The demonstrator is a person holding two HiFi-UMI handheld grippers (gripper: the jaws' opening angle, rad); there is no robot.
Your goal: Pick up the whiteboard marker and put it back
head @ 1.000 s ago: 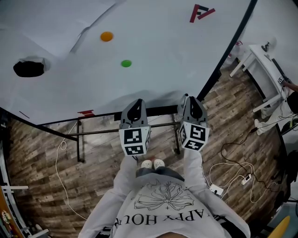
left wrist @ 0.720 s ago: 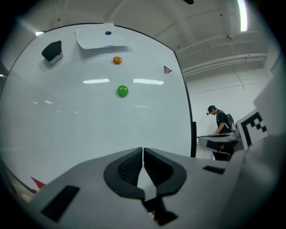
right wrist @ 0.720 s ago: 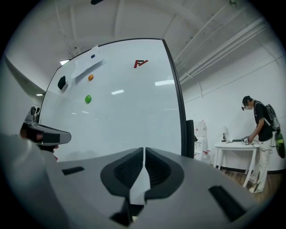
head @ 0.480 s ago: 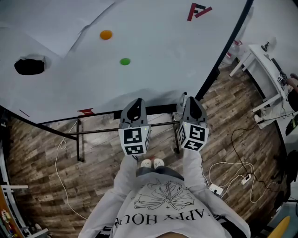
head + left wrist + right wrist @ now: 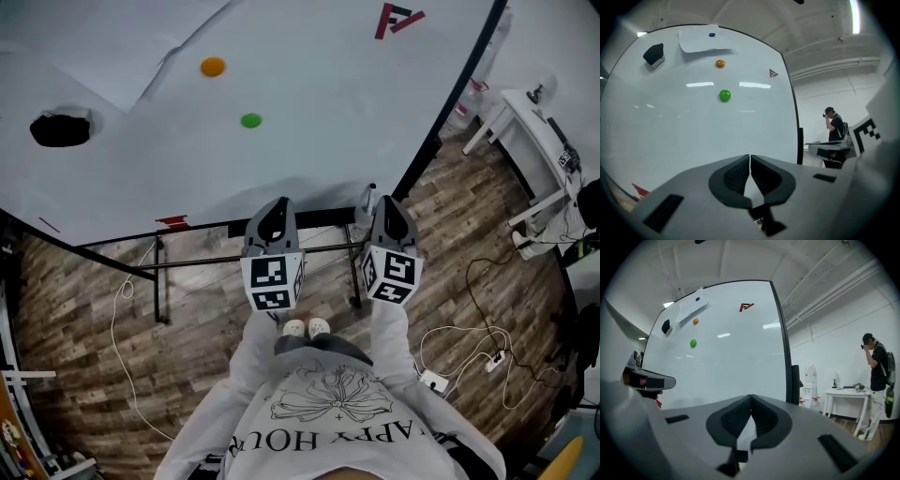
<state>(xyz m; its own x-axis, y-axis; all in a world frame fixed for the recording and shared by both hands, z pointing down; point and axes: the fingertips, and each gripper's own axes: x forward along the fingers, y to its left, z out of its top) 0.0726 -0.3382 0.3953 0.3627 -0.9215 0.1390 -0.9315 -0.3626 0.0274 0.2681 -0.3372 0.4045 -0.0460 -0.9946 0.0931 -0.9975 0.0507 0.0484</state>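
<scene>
- A slim, pale whiteboard marker is made out only in the head view, small and unclear.
- It is seen at the lower edge of the whiteboard, by the black tray, just beside the right claw.
- Its cap colour cannot be told.

left hand-held gripper: jaws together | whiteboard ahead | green magnet below orange magnet | eraser upper-left

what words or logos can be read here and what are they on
"APPY HOUR", upside down, first letter unclear: on the person's shirt.
No clear letters in the red angular logo on the whiteboard.
No words in the square markers on the left gripper and right gripper: patterns only.
Too small to read: the label on the white table.
</scene>
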